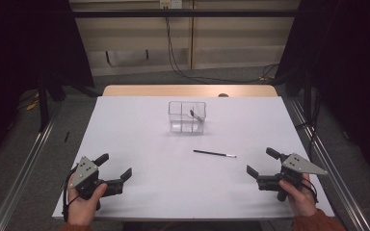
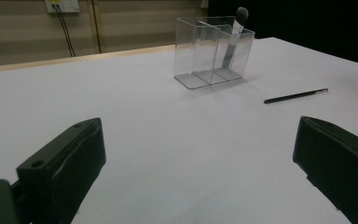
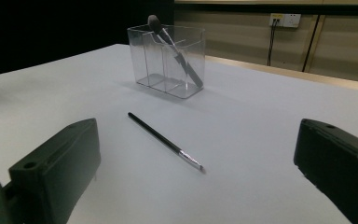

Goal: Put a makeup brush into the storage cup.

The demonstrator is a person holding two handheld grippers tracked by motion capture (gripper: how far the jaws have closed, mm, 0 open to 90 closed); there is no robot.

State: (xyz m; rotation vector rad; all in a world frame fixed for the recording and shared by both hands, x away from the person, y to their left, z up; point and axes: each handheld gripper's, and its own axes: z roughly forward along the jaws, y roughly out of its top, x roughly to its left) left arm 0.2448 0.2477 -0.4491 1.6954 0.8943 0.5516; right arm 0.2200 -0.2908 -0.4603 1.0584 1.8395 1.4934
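Both tongs rest wide apart, gripping nothing. The thin brush (image 3: 165,140) lies flat just ahead of the right gripper (image 1: 265,169), short of the clear organizer (image 1: 187,117). Best to straddle its dark handle crosswise, then close gently.

Brush (image 1: 193,113) bristles too small

Dim room, dark edges; table (image 1: 139,144) evenly lit from above, soft faint shadows; gripper views: near jaws blurred.
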